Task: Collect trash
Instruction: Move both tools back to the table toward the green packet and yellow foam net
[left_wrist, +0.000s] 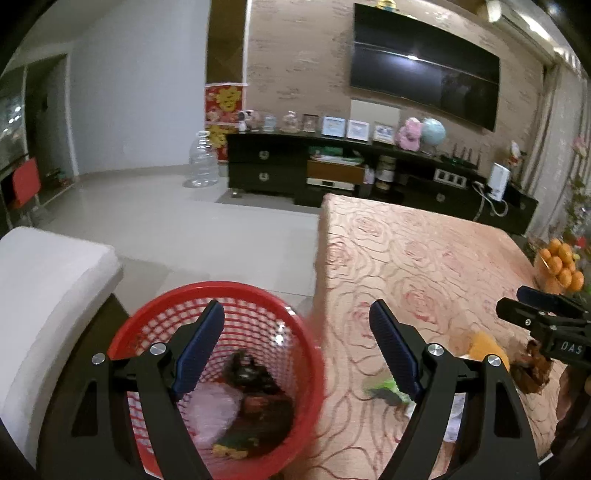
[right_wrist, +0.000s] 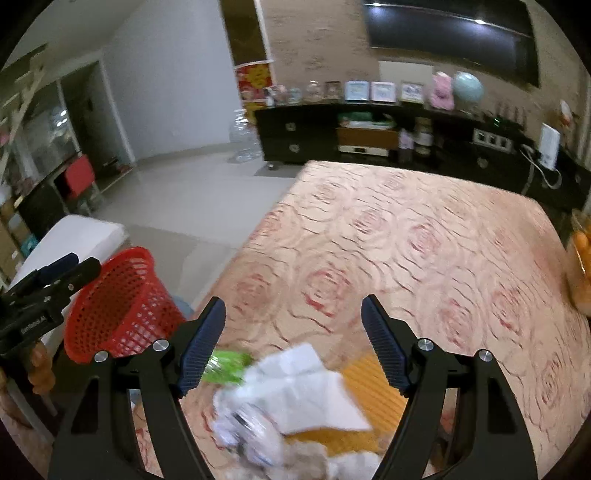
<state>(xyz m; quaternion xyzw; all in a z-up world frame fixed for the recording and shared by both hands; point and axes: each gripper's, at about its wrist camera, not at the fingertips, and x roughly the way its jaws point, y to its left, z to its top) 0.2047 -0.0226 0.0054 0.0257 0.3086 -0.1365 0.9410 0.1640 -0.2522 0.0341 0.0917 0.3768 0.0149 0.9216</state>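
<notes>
The left hand-held gripper (left_wrist: 297, 347) hangs wide open and empty above the red basket (left_wrist: 140, 332), which stands just off the desk (left_wrist: 424, 258) edge with trash inside, while the right hand-held gripper (right_wrist: 293, 343), equally spread, hovers over white paper (right_wrist: 303, 391), a green wrapper (right_wrist: 229, 365) and an orange sheet (right_wrist: 369, 387) near that edge.

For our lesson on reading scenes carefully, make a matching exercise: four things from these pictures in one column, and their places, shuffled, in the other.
Things:
1. red basket
2. white paper
3. oranges
4. television

Places:
A. on the wall
B. at the far right edge of the table
C. on the floor beside the table
D. on the table between the right gripper's open jaws

Pairs: 1-C, 2-D, 3-B, 4-A
</notes>
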